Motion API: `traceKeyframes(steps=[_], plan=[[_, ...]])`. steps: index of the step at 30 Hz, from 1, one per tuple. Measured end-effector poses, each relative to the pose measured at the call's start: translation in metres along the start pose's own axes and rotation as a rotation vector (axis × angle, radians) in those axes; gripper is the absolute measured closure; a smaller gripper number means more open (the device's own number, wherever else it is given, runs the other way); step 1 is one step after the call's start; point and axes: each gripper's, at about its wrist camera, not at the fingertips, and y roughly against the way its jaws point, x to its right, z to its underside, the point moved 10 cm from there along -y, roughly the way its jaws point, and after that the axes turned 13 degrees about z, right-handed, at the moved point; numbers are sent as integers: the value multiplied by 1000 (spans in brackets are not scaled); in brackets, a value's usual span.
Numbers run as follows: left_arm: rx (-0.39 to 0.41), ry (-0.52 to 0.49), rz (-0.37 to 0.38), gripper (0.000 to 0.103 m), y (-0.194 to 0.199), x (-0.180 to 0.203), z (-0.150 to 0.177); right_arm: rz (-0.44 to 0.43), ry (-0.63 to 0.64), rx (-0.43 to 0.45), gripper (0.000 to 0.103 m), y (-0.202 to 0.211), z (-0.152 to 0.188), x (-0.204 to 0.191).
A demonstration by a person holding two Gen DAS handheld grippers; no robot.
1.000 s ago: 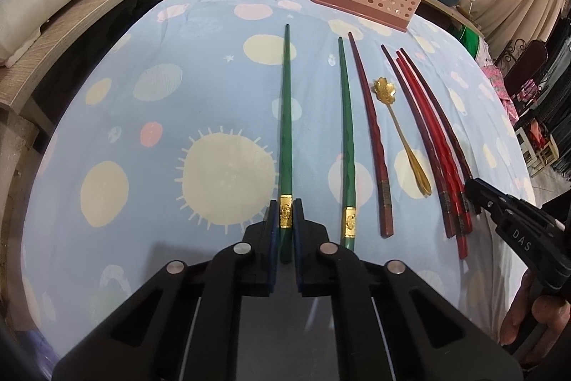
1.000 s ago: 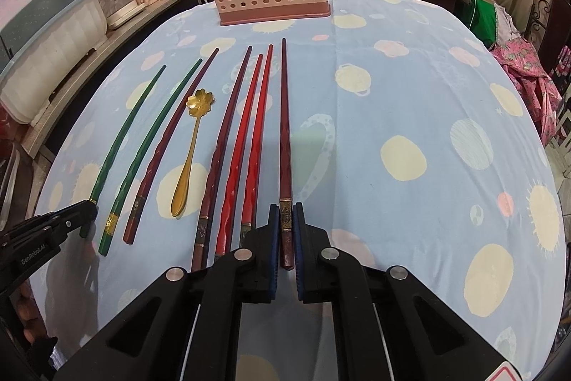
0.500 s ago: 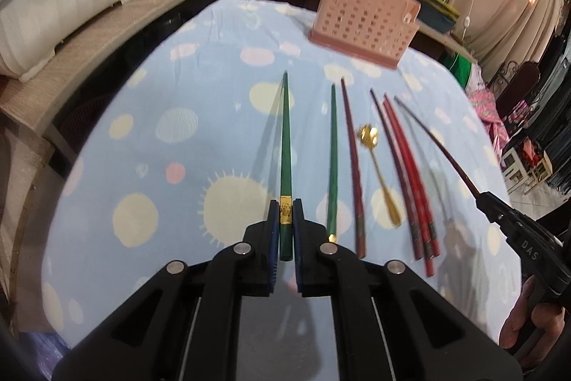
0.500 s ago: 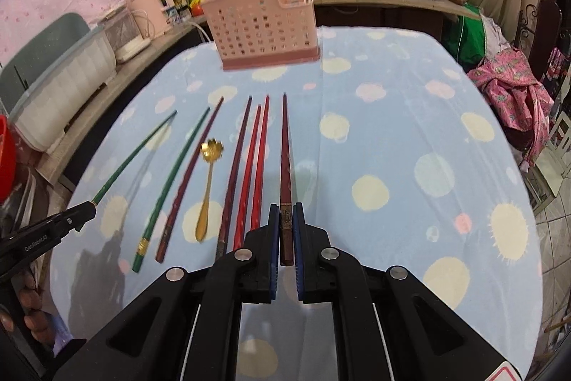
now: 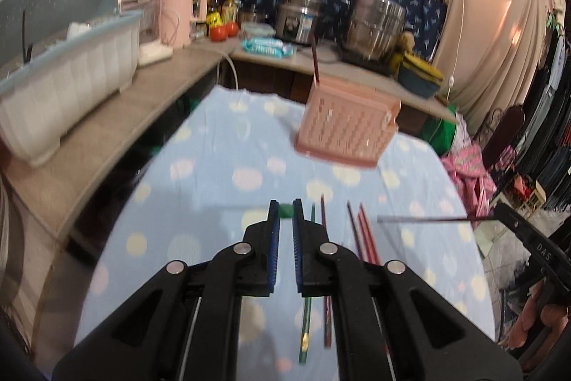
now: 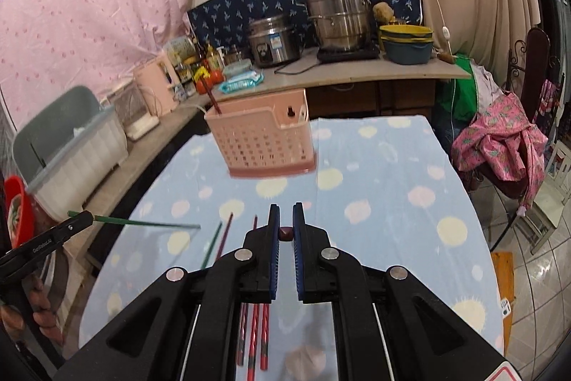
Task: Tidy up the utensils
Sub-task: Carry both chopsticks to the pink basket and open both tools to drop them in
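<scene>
Chopsticks are now off the cloth (image 5: 221, 174): left gripper (image 5: 285, 210) clenches the green chopstick (image 6: 142, 222), right gripper (image 6: 285, 232) the dark red chopstick (image 5: 424, 219). Both were lying flat before; next comes the pink basket (image 6: 264, 141), I think.

Only two markings can be read. White letters "DAS" stand on the black finger of the right gripper (image 5: 499, 215) where it enters the left wrist view from the right edge. A small white word, apparently "GenRobot.AI", runs along the black finger of the left gripper (image 6: 84, 218) at the left edge of the right wrist view. The rice cooker (image 6: 273, 40) on the counter carries a blue-and-white label, but its print is too small to read.
</scene>
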Motion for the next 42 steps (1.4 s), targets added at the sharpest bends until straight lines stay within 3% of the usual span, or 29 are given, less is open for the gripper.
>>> traceKeyframes(steps=[13,21,25,29,35,42], plan=[[124,-30,41,96,-26,18,-114,-74,-59,87,96,-13,-97,-7],[229,-46,97,96,-37,44,-204,-161,-135,193,96,-15,-194,-18],[291,-68,116,96,-44,59,-252,-160,-153,276,96,-23,-249,-27],[336,-81,132,96,-59,67,-282,-157,-163,317,96,-46,-280,-39],[288,-56,116,96,-106,52,-278,-123,-141,248,96,-108,-275,-51],[182,-17,74,96,-157,21,-234,-96,-86,101,96,-170,-224,-59]])
